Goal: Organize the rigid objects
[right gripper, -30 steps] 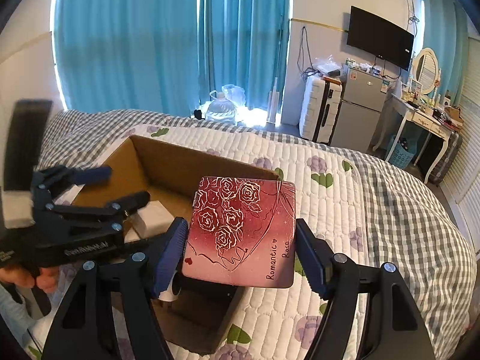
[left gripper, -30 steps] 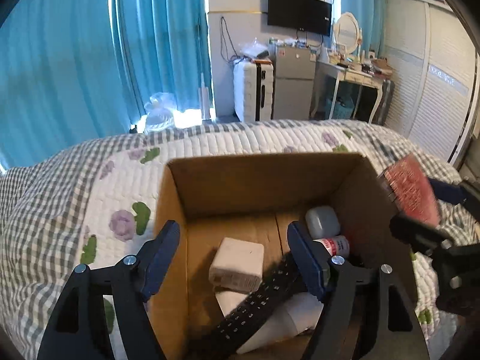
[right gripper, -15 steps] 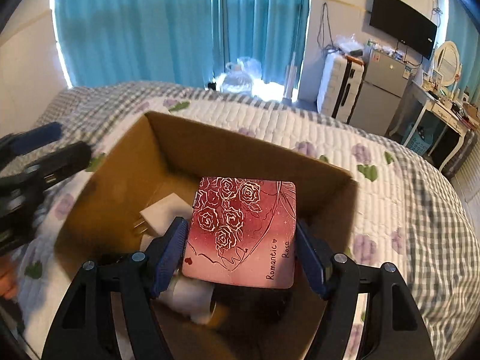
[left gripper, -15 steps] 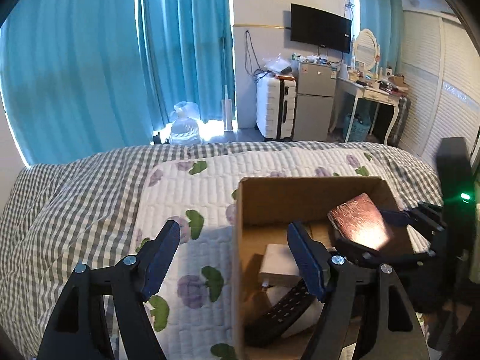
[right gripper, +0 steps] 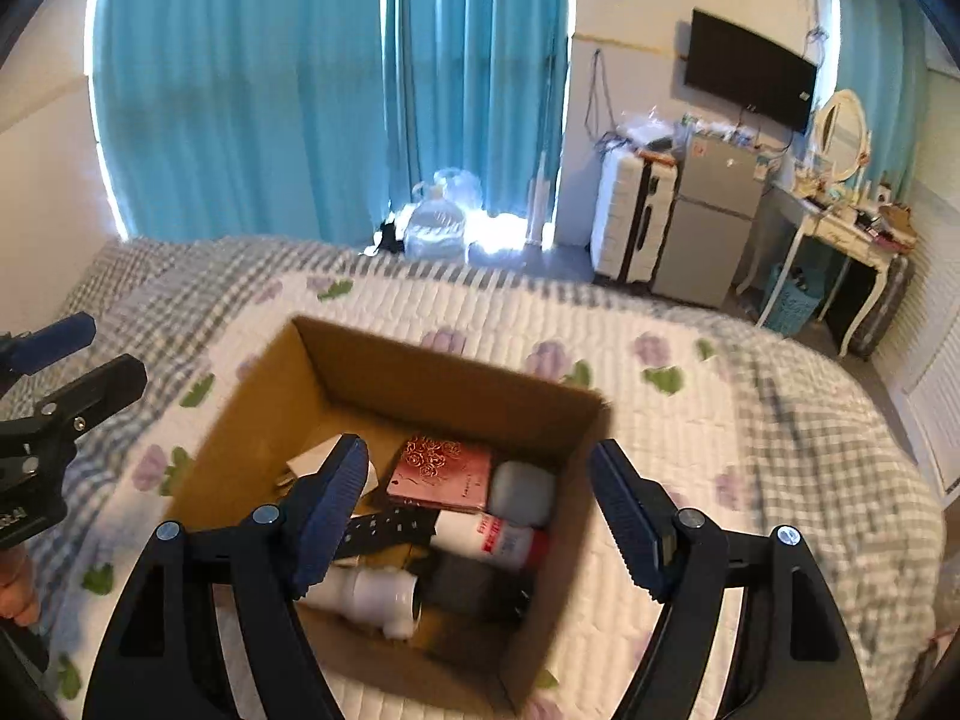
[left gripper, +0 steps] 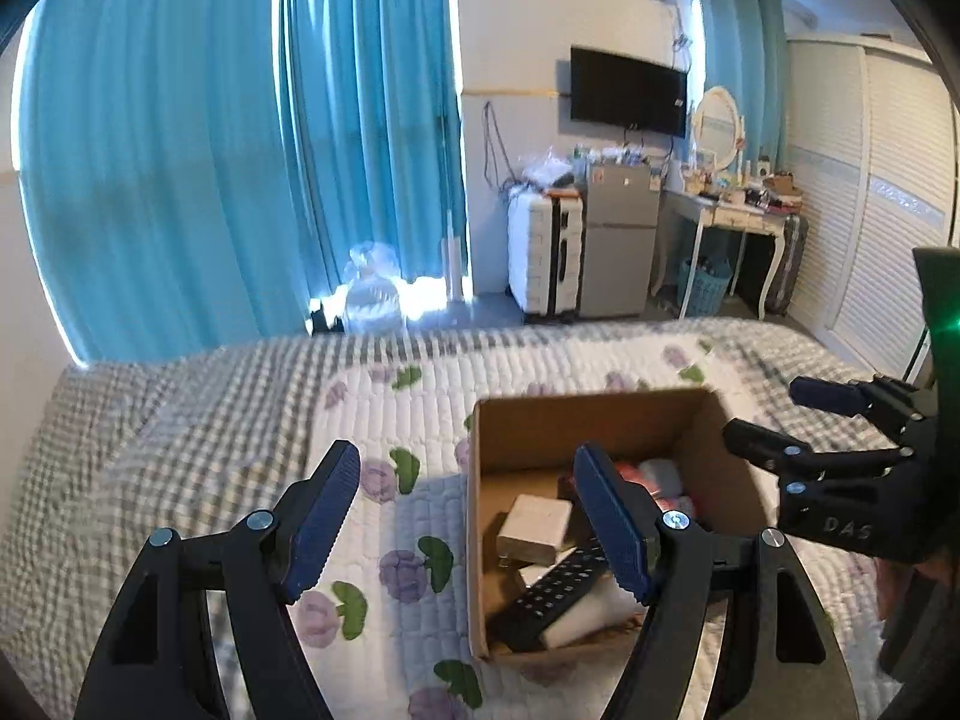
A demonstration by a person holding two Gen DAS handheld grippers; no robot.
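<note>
An open cardboard box (right gripper: 420, 381) sits on the quilted bed; it also shows in the left wrist view (left gripper: 576, 420). Inside lie a red rose-patterned case (right gripper: 441, 474), a grey-blue pouch (right gripper: 521, 492), a white bottle with red label (right gripper: 492, 540), a black remote (right gripper: 390, 528), a white pipe fitting (right gripper: 372, 594) and a white block (left gripper: 534, 528). My right gripper (right gripper: 480, 516) is open and empty above the box. My left gripper (left gripper: 465, 522) is open and empty, over the box's left wall.
The bed quilt (right gripper: 690, 396) surrounds the box. Beyond the bed stand blue curtains (left gripper: 240, 150), a white suitcase (left gripper: 543, 258), a small fridge (left gripper: 618, 246) and a dressing table (left gripper: 738, 216). A wall TV (left gripper: 627, 93) hangs above.
My right gripper opened and let go of the red case, which now lies in the box; the gripper rose. My left gripper drew back and up, to the left of the box.
</note>
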